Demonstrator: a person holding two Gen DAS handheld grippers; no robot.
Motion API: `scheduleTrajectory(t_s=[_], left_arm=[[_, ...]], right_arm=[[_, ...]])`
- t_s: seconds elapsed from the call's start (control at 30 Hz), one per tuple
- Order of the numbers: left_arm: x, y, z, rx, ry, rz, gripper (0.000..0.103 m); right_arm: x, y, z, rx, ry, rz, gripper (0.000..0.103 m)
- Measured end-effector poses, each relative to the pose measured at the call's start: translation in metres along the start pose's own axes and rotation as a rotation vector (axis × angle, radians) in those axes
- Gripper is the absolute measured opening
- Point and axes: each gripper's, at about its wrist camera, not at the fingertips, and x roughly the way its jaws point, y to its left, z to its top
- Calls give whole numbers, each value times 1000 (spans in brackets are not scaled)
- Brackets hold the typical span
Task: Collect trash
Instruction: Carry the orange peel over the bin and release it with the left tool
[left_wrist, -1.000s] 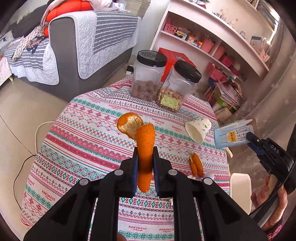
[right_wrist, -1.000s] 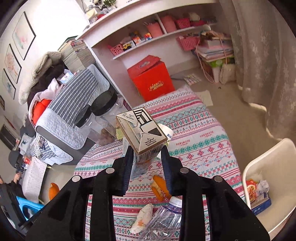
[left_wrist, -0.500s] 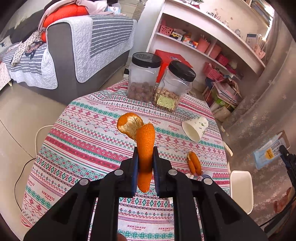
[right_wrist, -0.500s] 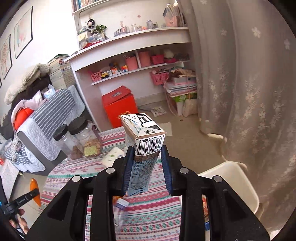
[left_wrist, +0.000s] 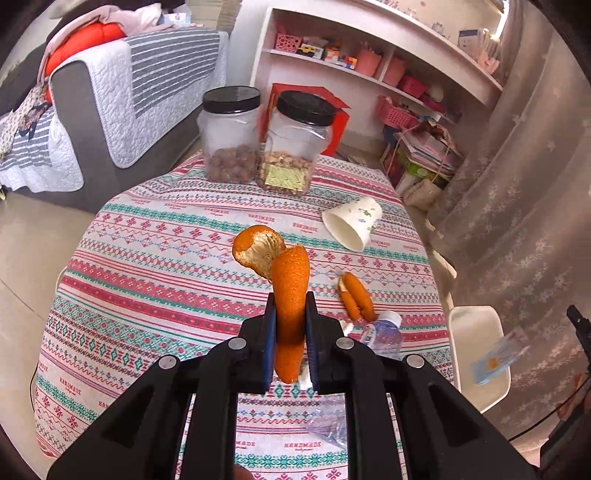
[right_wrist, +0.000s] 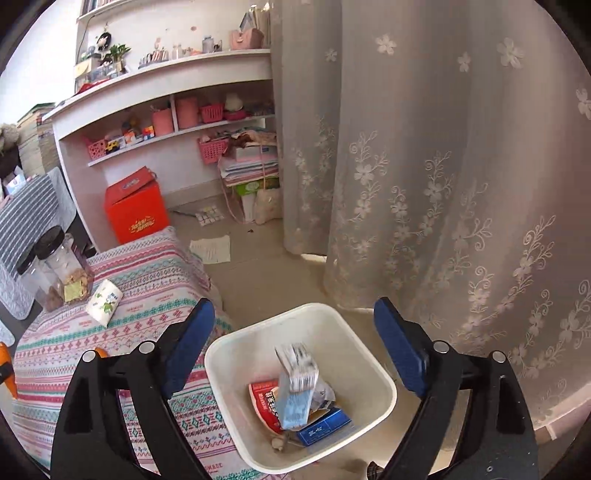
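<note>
My left gripper (left_wrist: 289, 310) is shut on a long strip of orange peel (left_wrist: 291, 291) and holds it above the patterned tablecloth (left_wrist: 147, 280). My right gripper (right_wrist: 293, 332) hangs over the white bin (right_wrist: 354, 336), its jaws opening wide apart. The blue and white carton (right_wrist: 295, 387) is loose between them, blurred, dropping into the bin onto a red packet (right_wrist: 264, 400) and a blue box (right_wrist: 325, 424). In the left wrist view the same carton (left_wrist: 496, 360) blurs above the bin (left_wrist: 476, 332). More peel (left_wrist: 356, 295), a plastic bottle (left_wrist: 384, 332) and a tipped paper cup (left_wrist: 352, 221) lie on the table.
Two black-lidded jars (left_wrist: 229, 133) (left_wrist: 295, 144) stand at the table's far side. A grey sofa (left_wrist: 110, 96) is at the left, pink shelves (left_wrist: 369, 62) behind, a red box (right_wrist: 135, 214) on the floor. A flowered curtain (right_wrist: 443, 166) hangs right behind the bin.
My right gripper swung from the table over to the bin and opened, letting the carton fall. My left gripper shifted a little with the peel still in it.
</note>
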Motion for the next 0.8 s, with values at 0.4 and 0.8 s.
scheduleTrajectory(t_s=[0.4,0.8], left_arm=[[8,-178,30,168,54,-321,14],[60,-295,-1,250,262,-501,16]], right_arm=[[-6,-57,14,137,-12,-41,96],[-12,-89,18,250,-24,-33,96]])
